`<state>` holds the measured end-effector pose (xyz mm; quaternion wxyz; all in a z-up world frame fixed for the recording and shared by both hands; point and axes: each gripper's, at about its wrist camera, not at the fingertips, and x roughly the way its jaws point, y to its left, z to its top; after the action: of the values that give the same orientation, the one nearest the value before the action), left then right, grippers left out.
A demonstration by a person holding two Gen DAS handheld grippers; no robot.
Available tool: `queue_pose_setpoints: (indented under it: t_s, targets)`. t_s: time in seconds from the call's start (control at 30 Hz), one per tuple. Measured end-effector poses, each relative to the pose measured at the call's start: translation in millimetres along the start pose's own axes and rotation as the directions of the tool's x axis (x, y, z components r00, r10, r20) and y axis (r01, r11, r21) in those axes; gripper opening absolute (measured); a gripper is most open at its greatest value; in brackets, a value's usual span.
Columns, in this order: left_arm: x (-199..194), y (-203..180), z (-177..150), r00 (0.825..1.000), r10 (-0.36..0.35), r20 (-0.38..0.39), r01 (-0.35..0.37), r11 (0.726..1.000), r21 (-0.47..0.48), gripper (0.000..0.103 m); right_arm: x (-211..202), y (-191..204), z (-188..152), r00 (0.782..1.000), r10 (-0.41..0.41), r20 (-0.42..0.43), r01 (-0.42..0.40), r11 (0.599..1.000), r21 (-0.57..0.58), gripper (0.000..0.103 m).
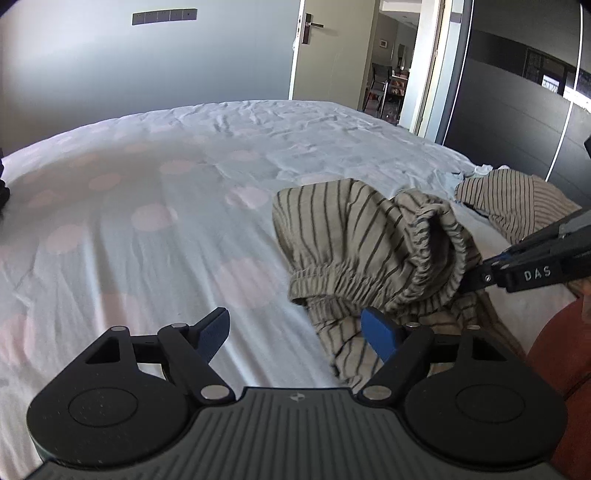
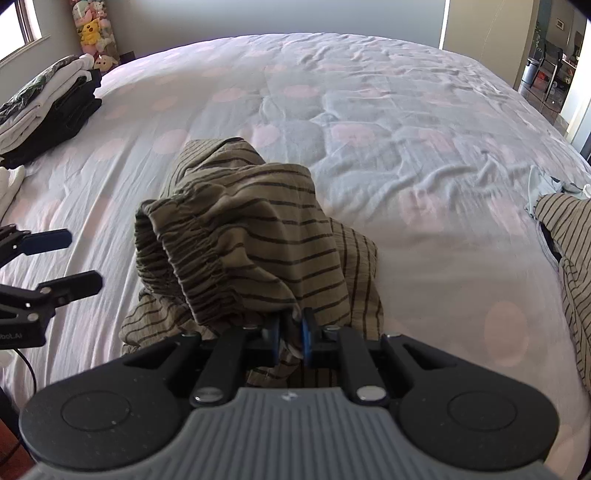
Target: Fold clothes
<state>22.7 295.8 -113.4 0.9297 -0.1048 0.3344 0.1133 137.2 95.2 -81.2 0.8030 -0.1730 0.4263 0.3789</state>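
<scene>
1. the right tongs (image 2: pixel 291 334) are narrow, and a pinch of the striped garment (image 2: pixel 240 236) sits between the blue pads (image 2: pixel 306 338); the cloth rises from there in a bunch, so the grip seems meant to lift the elastic waistband (image 1: pixel 373 280) off the bed (image 2: pixel 369 110) and find its shape.
2. the left tongs (image 1: pixel 299 332) stand wide and hold nothing, just left of the garment's near edge, probably placed to take a second corner.
3. the garment lies crumpled on the near side of the bed, not yet spread flat.
4. a second striped piece (image 2: pixel 565 229) lies to the right, apart from the first.
5. a stack of folded clothes (image 2: pixel 48 110) sits at the far left, with soft toys (image 2: pixel 92 29) beyond; neither blocks the open middle of the bed.
</scene>
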Motion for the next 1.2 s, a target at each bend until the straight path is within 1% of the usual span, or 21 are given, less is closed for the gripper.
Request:
queue_pose_setpoints:
  t_s: [0.03, 0.07, 0.13, 0.27, 0.33, 0.43, 0.57, 0.7, 0.8, 0.87, 0.9, 0.93, 1.07, 1.2]
  targets:
    - [3, -2, 1, 1.0, -0.011, 0.005, 0.011, 1.0, -0.014, 0.085, -1, 1, 0, 1.0, 0.002, 0.002, -0.002, 1.0, -0.004, 0.019]
    - [4, -4, 1, 1.0, -0.015, 0.016, 0.015, 1.0, -0.024, 0.084, -1, 1, 0, 1.0, 0.005, 0.002, -0.005, 1.0, -0.008, 0.024]
    - [3, -9, 0, 0.999, -0.013, 0.047, 0.014, 0.999, -0.031, 0.084, -3, 3, -1, 1.0, 0.005, 0.003, -0.005, 1.0, -0.024, 0.025]
    - [7, -20, 1, 0.998, -0.024, 0.062, 0.023, 1.0, 0.02, 0.083, -11, 12, -1, 1.0, -0.008, 0.026, 0.009, 0.997, -0.071, 0.027]
    - [7, -21, 0, 0.998, -0.03, 0.062, 0.029, 0.999, 0.025, 0.083, -19, 18, 0, 0.999, -0.018, 0.051, 0.023, 0.994, -0.104, 0.034]
    - [7, -20, -1, 0.997, -0.036, 0.063, 0.034, 0.999, 0.021, 0.083, -34, 33, 2, 0.994, -0.03, 0.101, 0.048, 0.982, -0.184, 0.035]
    - [6, -20, -1, 0.997, -0.047, 0.065, 0.046, 0.999, 0.019, 0.083, -49, 57, 7, 0.984, -0.035, 0.174, 0.087, 0.95, -0.301, 0.035]
    - [6, -21, -2, 0.997, -0.052, 0.066, 0.05, 0.998, 0.026, 0.083, -42, 73, 14, 0.979, -0.04, 0.199, 0.113, 0.923, -0.368, 0.036]
    - [6, -22, -3, 0.996, -0.052, 0.069, 0.05, 0.998, 0.034, 0.083, -30, 80, 19, 0.977, -0.058, 0.203, 0.136, 0.907, -0.398, 0.032]
    - [7, -22, -4, 0.996, -0.052, 0.068, 0.049, 0.998, 0.039, 0.083, -22, 82, 20, 0.975, -0.074, 0.212, 0.158, 0.897, -0.413, 0.024]
    - [7, -21, -4, 0.996, -0.05, 0.068, 0.047, 0.998, 0.039, 0.083, -20, 81, 20, 0.972, -0.08, 0.22, 0.166, 0.896, -0.411, 0.011]
    - [7, -20, -4, 0.997, -0.046, 0.068, 0.044, 0.998, 0.037, 0.083, -20, 78, 21, 0.97, -0.085, 0.23, 0.173, 0.901, -0.399, 0.008]
    - [8, -14, -6, 0.998, -0.024, 0.065, 0.022, 0.999, 0.029, 0.083, -37, 52, 24, 0.958, -0.113, 0.265, 0.198, 0.927, -0.32, 0.006]
    - [10, -11, -7, 0.999, -0.001, 0.051, 0.0, 0.999, 0.035, 0.083, -62, 6, 22, 0.949, -0.156, 0.273, 0.214, 0.957, -0.195, 0.006]
